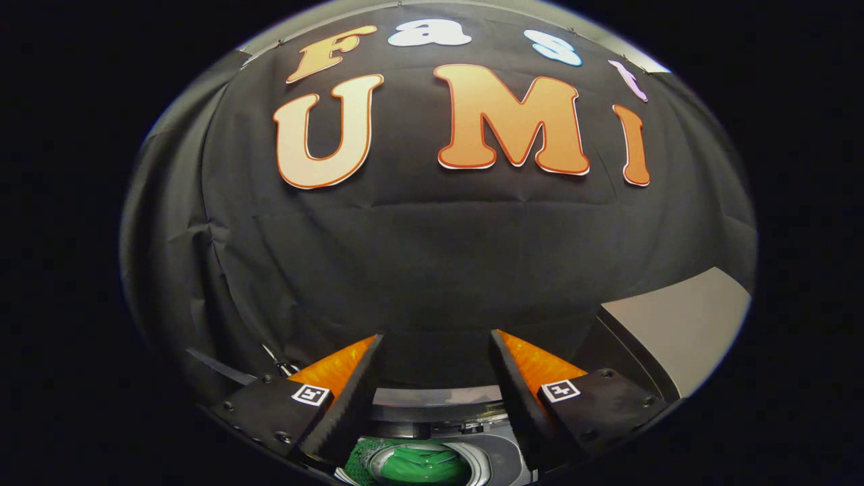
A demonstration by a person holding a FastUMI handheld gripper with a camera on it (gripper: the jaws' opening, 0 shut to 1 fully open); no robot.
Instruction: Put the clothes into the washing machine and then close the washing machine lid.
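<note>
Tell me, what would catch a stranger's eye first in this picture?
Probably the green clothes lying low between the fingers, inside the round opening of the washing machine. The gripper stands open above it, its two fingers spread apart and touching nothing. Beyond the fingers hangs the booth's black cloth wall, and to one side a pale grey panel slants upward, perhaps the raised lid.

Rides on the gripper point(437, 341), looking forward along two spread fingers toward the black cloth wall point(432, 250) close ahead. Sits high, just above the washing machine point(499, 449), whose open drum with green clothes point(418, 466) lies low between the fingers. Fisheye bends the wall outward.
</note>
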